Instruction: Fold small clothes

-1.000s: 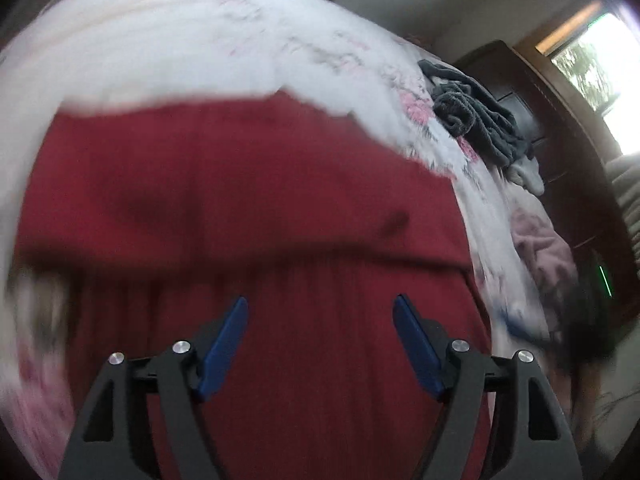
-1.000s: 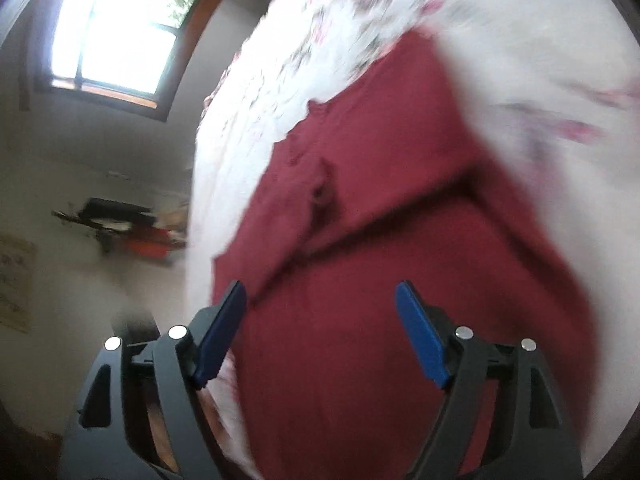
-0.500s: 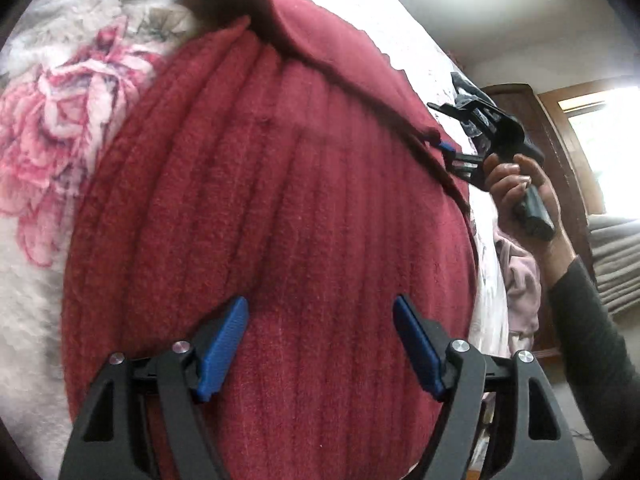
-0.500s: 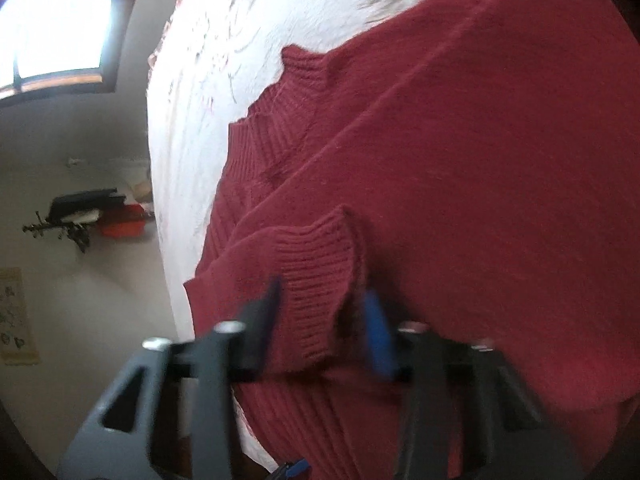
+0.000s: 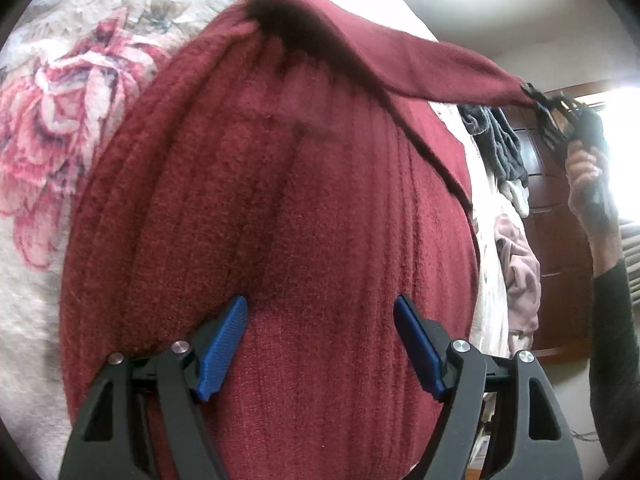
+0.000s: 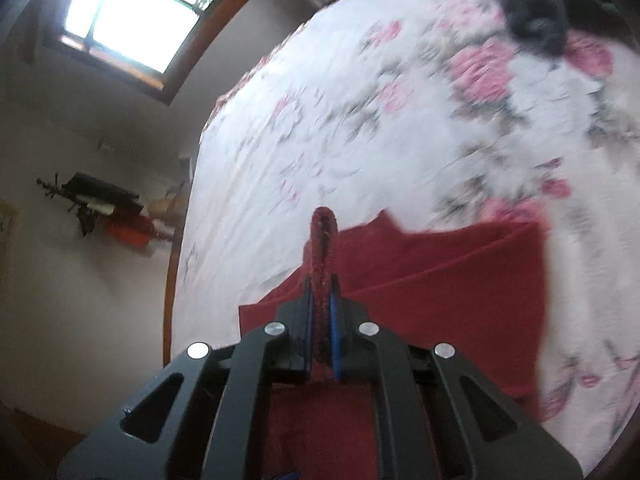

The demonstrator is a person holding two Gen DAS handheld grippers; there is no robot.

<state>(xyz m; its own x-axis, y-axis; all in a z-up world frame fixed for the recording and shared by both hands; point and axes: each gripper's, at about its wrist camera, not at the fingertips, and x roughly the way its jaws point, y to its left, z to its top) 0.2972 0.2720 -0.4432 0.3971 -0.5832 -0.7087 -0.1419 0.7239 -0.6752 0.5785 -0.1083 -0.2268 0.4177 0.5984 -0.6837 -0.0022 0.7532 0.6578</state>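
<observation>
Right hand-held gripper [image 6: 321, 334]: blue pads are clamped together on the ribbed cuff [image 6: 323, 240] of a dark red sweater [image 5: 280, 240], whose sleeve [image 5: 400, 60] is drawn up taut off the bed. Left hand-held gripper [image 5: 320, 344]: jaws are held wide apart just over the sweater body, which is spread on the floral bedspread [image 6: 360, 120]. Grey and pink clothes [image 5: 500, 152] are heaped near the bed's far edge.

bare floral bedspread [image 6: 360, 140] beyond sweater [image 6: 440, 280], clothes heap [image 6: 540, 8] far corner

Bright window [image 6: 132, 28] in pale wall [image 6: 80, 280]; dark wooden wardrobe [image 5: 556, 216] behind floral bedspread [image 6: 380, 120].
</observation>
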